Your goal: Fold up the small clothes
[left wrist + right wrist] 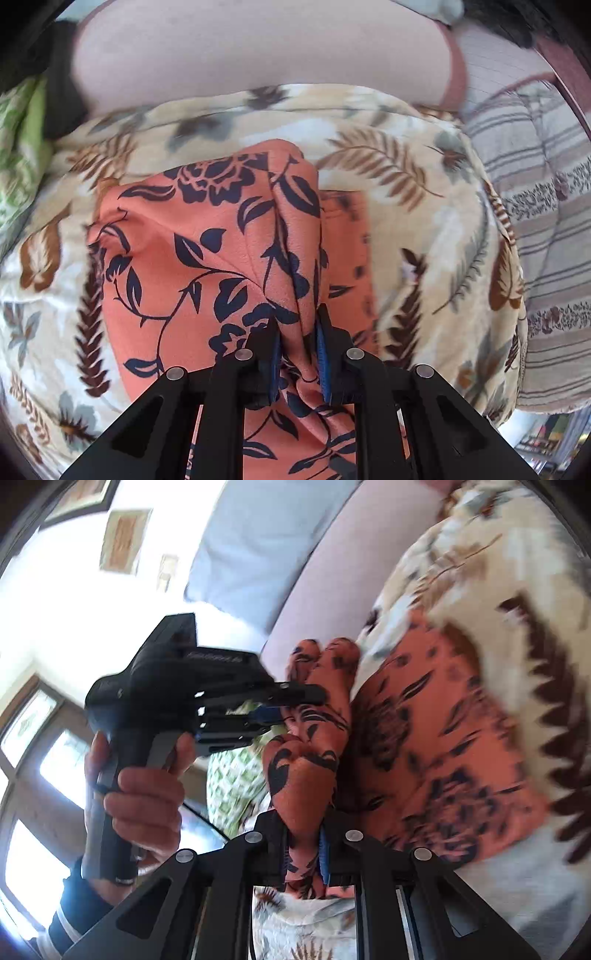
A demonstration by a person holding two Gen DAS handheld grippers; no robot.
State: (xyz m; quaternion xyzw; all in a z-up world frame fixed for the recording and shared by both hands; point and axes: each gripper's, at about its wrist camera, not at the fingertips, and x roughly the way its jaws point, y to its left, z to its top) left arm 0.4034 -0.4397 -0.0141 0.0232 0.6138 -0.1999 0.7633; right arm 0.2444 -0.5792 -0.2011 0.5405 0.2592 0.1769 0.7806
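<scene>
Spread across mid-frame, a leaf-print blanket [406, 155] is lying under the orange floral garment [207, 236]. Left gripper [297, 332] is pinching its bunched edge; right gripper [303, 843] is clamping another fold at lower centre.

The left wrist camera looks down close over the leaf-print blanket [424, 221]; the right looks sideways (toward windows), sharing the orange garment [207, 236].

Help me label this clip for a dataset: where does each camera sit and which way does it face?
Left wrist: on the left gripper, looking down its fingers at the orange floral garment on a leaf-print blanket.
Right wrist: on the right gripper, facing sideways toward the left hand.
Shared: the garment, clamped by both grippers, and the blanket.
</scene>
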